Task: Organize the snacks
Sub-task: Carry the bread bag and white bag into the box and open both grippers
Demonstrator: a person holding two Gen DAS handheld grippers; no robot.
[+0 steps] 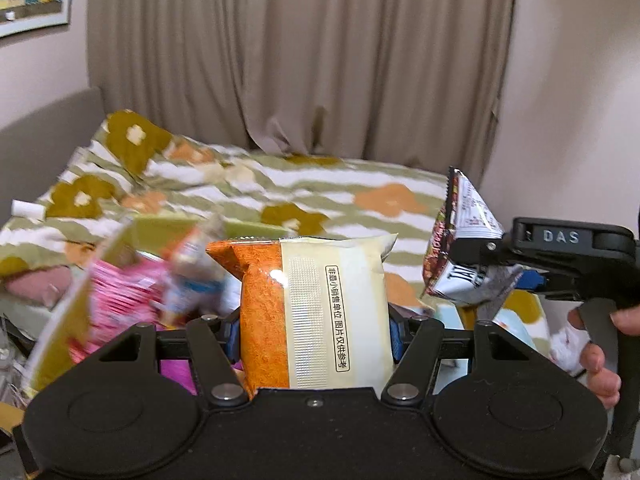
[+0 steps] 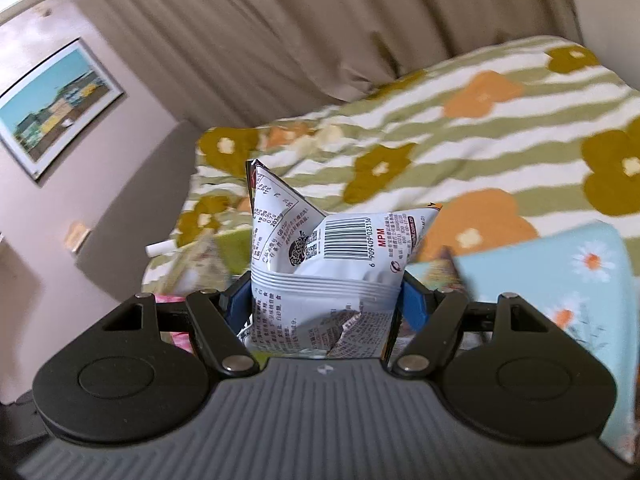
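1. Left gripper [image 1: 314, 336]: fingers clamped on an orange-and-cream packet [image 1: 316, 312], held upright, clear of the bed [image 1: 360, 188].
2. Right gripper [image 2: 326, 300]: fingers closed on a crumpled white packet [image 2: 332, 264], barcode side up; same white packet seen from the left wrist, raised off to the right.
3. Below, toward the bed's near edge: blurred pile of loose snacks, including a pink packet [image 1: 120, 296]; contents unclear.
4. Light blue floral item [image 2: 560, 280] at the bed's near right edge; cannot tell what.
5. Step in hand, likely: both packets lifted, mid-carry toward a sorting spot.
6. Next move calls for picking a destination, lowering each packet flat, then releasing without crushing. No container in view.
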